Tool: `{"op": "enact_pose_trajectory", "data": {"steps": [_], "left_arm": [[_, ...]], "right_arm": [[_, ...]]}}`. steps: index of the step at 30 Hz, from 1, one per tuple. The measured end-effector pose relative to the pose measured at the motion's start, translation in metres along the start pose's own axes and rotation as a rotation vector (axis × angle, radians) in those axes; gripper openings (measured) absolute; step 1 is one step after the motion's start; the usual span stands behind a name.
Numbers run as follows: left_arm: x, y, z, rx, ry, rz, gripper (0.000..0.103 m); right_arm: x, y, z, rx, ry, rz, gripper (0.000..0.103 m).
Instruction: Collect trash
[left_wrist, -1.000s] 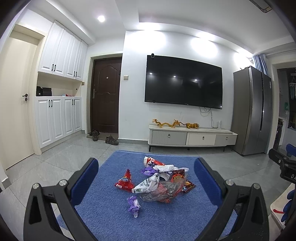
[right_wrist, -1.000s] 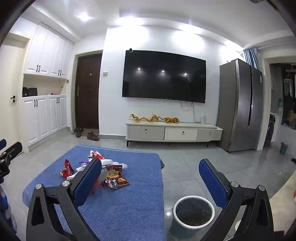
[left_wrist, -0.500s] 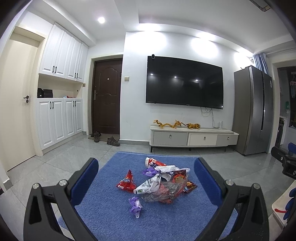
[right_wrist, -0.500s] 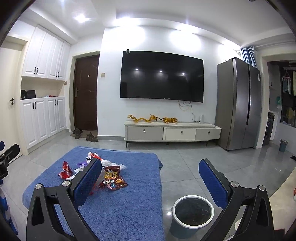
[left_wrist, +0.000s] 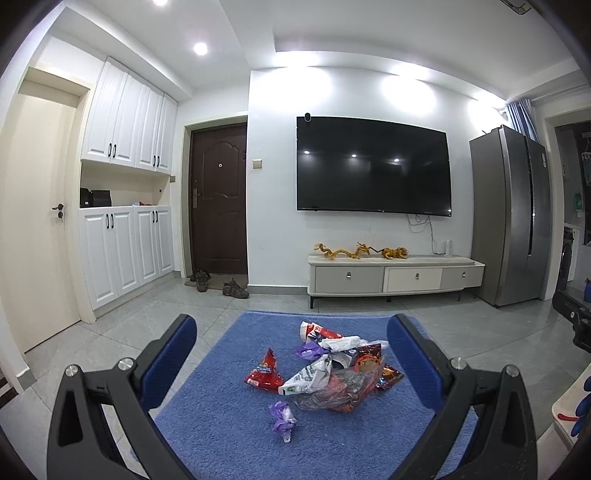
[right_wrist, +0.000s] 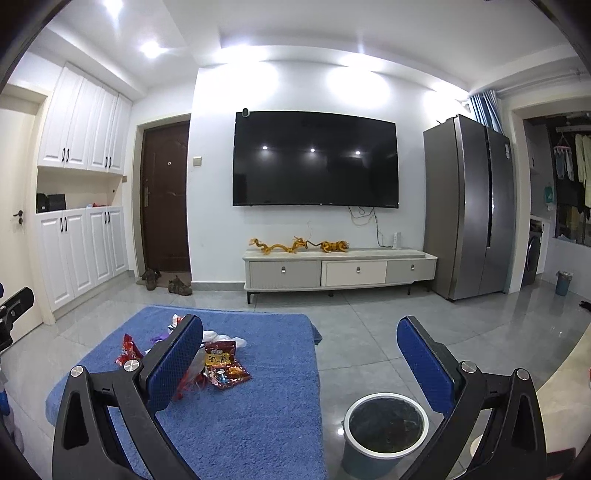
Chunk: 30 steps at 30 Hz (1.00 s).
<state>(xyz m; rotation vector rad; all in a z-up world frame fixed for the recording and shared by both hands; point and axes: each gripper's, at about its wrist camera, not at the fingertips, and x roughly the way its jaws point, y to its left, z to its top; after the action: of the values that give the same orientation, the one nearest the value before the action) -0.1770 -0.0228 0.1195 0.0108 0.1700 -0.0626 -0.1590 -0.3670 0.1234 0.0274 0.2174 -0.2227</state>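
Both tongs, left gripper (left_wrist: 291, 354) and right gripper (right_wrist: 299, 350), gape wide and hold nothing. Wrappers (left_wrist: 325, 369) lie heaped mid-frame on the blue cloth (left_wrist: 229, 424); the bin (right_wrist: 384, 424) sits lower right. Pinching thin, overlapping film may drag neighbours along or snag cloth pile.

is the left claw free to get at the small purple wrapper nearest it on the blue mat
Probably yes: the left claw is open, and the purple wrapper lies apart from the pile on bare blue mat, nothing between.
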Motion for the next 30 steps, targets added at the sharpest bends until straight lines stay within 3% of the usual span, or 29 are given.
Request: {"op": "enact_pose_trajectory", "data": {"steps": [17,26,30], "left_arm": [[0.000,0.002,0.001,-0.008,-0.020,0.026,0.103],[0.019,0.000,-0.001,0.007,0.015,0.015,0.103],[0.035,0.001,-0.002,0.021,0.043,0.012,0.103]], "right_arm": [[0.001,-0.008,-0.003,0.059,-0.046,0.048,0.103],[0.014,-0.008,-0.013,0.086,-0.027,0.089,0.103],[0.016,-0.005,-0.014,0.059,-0.034,0.068,0.103]]}}
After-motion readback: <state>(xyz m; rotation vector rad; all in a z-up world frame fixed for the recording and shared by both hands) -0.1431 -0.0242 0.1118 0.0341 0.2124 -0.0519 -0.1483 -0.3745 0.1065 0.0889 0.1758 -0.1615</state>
